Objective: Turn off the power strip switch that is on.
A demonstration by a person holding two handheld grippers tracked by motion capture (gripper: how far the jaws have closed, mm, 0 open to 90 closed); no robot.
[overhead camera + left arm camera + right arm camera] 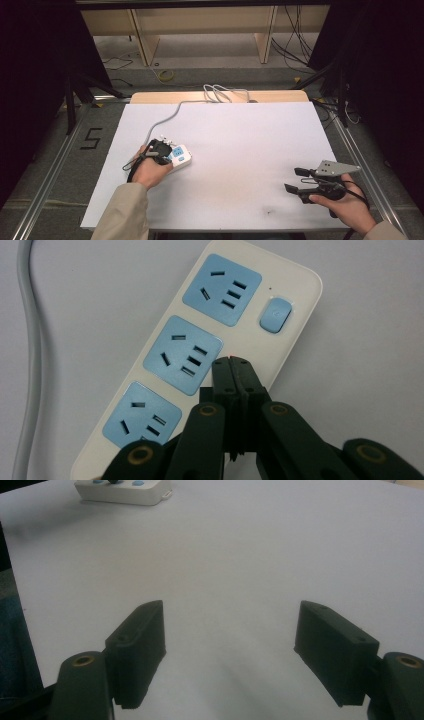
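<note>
A white power strip (295,305) with three blue socket faces and a blue switch (275,315) lies on the white table top (235,145) at the left, also seen as power strip (181,159) and power strip (125,491). My left gripper (232,362) is shut with nothing between its jaws. Its tips are over the strip's white face, between the middle socket (182,354) and the switch; I cannot tell if they touch it. From above, the left gripper (165,149) covers part of the strip. My right gripper (294,180) stands open and empty near the front right, as right gripper (230,635) over bare table.
The strip's grey cable (165,120) runs back to a coil (220,92) at the table's far edge, and cable (27,340) passes left of the strip. Behind the table are wooden shelves (200,30) and loose cables on the floor.
</note>
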